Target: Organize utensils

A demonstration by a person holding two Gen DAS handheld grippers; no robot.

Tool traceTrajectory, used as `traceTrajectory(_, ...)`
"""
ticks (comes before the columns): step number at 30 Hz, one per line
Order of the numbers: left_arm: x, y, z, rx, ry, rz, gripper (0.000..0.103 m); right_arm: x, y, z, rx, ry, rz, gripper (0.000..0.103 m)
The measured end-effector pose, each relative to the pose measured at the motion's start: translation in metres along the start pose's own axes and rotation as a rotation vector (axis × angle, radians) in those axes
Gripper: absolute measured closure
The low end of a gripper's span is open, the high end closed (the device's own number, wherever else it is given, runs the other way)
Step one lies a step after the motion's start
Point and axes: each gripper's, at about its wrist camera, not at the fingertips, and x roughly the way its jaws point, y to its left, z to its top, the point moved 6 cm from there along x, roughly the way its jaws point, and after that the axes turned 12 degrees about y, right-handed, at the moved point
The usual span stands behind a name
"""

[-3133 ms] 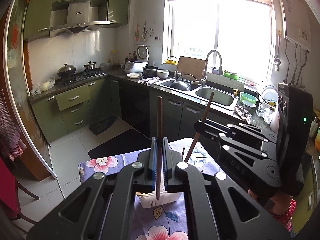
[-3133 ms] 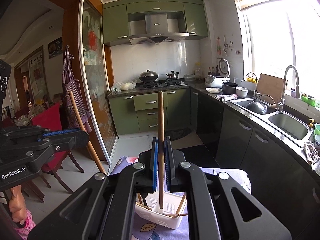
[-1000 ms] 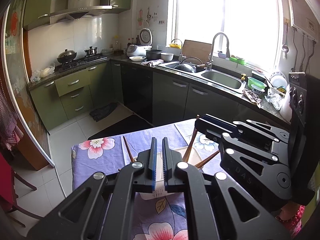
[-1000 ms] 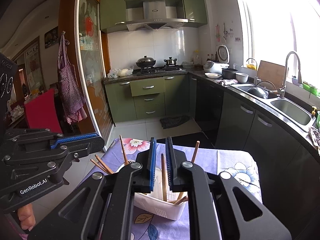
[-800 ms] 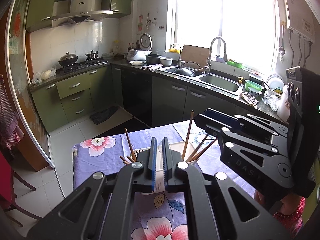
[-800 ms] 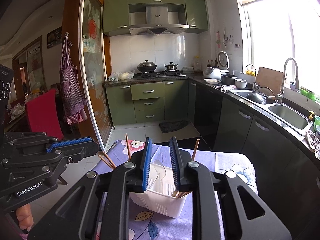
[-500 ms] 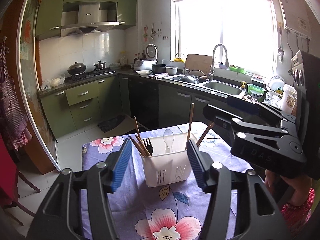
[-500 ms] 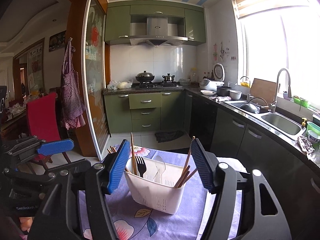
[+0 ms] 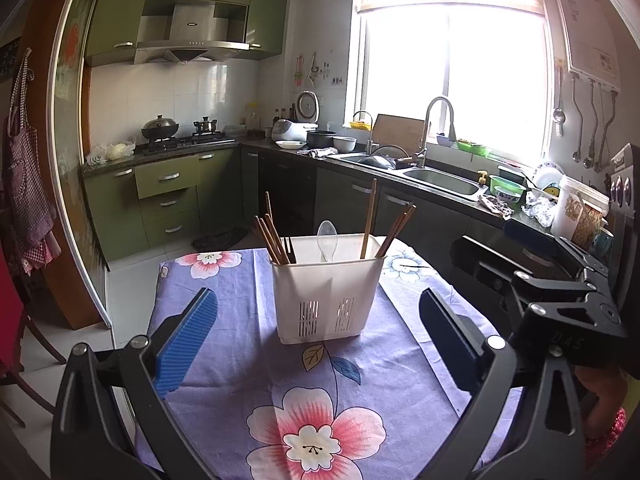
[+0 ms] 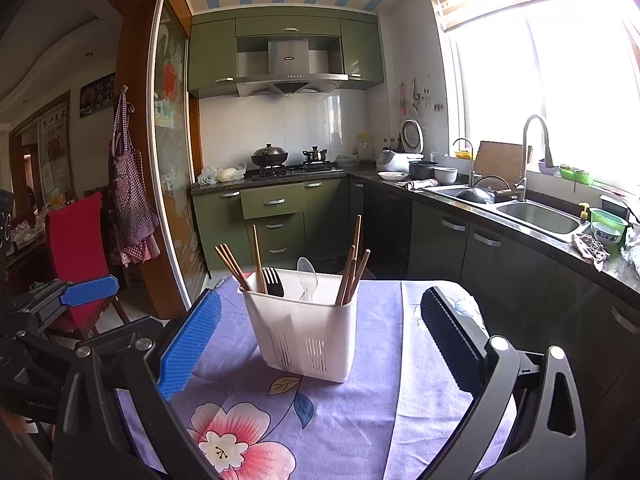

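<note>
Left wrist view: purple floral counter (image 9: 248,364), white caddy (image 9: 326,304) upright near its middle, straight ahead of left claw (image 9: 318,334) and beyond its tips, not between them. Right wrist view: same caddy (image 10: 308,340) ahead and slightly left of right claw (image 10: 320,332), about equally near to both. Chopsticks (image 9: 272,240) bundled in the left compartment beside a black fork (image 10: 273,282), clear spoon (image 9: 328,238) in the middle, more chopsticks (image 10: 352,268) on the right; long axes all near upright, leaning outward. Nothing loose visible on the cloth, so likely sorting finished. Both claws spread wide and empty, jaws just been opening. Compared with three seconds ago: then each claw pinched one chopstick above the caddy; now both sticks dropped in, claws drawn back from it.
</note>
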Motion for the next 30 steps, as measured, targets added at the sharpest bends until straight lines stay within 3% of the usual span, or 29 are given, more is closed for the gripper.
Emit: traceTrajectory(30, 0.008, 0.010, -0.014, -0.028, 0.010, 0.013, 0.006, 0.022, -0.001, -0.002, 0.025, 0.043, 0.013, 0.005)
